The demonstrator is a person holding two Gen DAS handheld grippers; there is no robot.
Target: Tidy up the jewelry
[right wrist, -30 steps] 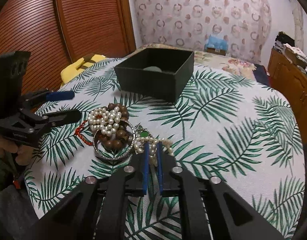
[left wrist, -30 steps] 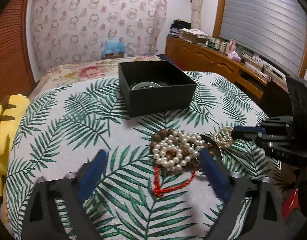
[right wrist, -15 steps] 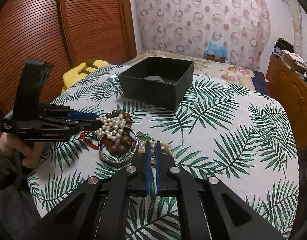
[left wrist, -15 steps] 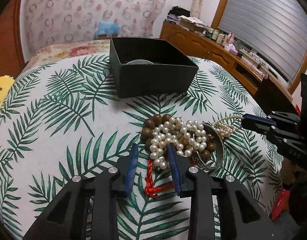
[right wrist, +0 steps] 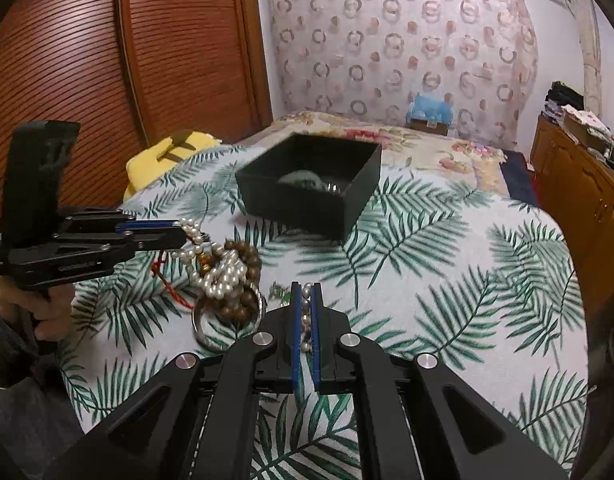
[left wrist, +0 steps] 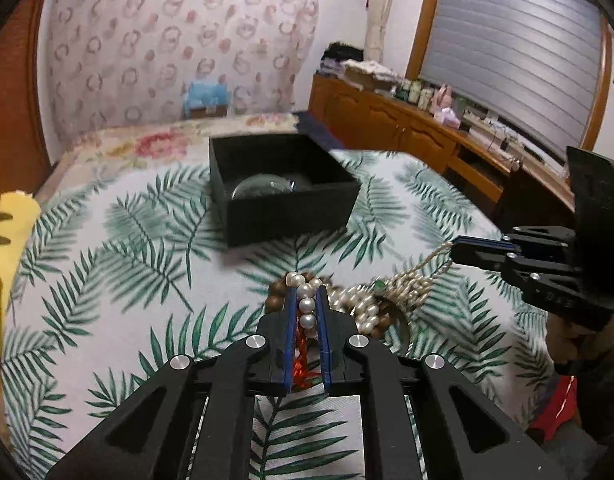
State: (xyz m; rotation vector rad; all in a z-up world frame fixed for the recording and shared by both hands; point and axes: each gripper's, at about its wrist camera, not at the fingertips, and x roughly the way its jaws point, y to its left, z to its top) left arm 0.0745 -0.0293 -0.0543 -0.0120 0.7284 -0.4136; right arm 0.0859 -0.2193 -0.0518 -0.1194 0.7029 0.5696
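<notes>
A tangle of jewelry lies on the palm-leaf tablecloth (left wrist: pixel 119 280). It holds a large-pearl strand (left wrist: pixel 307 305), brown wooden beads (right wrist: pixel 243 252), a red cord (right wrist: pixel 171 288), a silver bangle (right wrist: pixel 203 330) and a fine small-pearl strand (left wrist: pixel 423 276). My left gripper (left wrist: pixel 307 296) (right wrist: pixel 179 236) is closing its jaws, and the large pearls sit pinched between the blue pads. My right gripper (right wrist: pixel 306 292) (left wrist: pixel 457 250) is shut on the small-pearl strand, which stretches from it to the tangle. An open black box (left wrist: pixel 291 216) (right wrist: pixel 299 208) stands beyond, with a round glassy piece (left wrist: pixel 263 188) inside.
A yellow plush toy (left wrist: pixel 7 240) (right wrist: pixel 167 156) rests at the table's left edge. A flowered bed (left wrist: pixel 155 144) lies behind the table and a wooden cabinet (left wrist: pixel 407 136) with clutter runs along the right. A person's hand (right wrist: pixel 47 312) holds the left gripper.
The left gripper went from wide open beside the heap to closed around the large pearls. The small-pearl strand has pulled taut from the right gripper, which stayed shut.
</notes>
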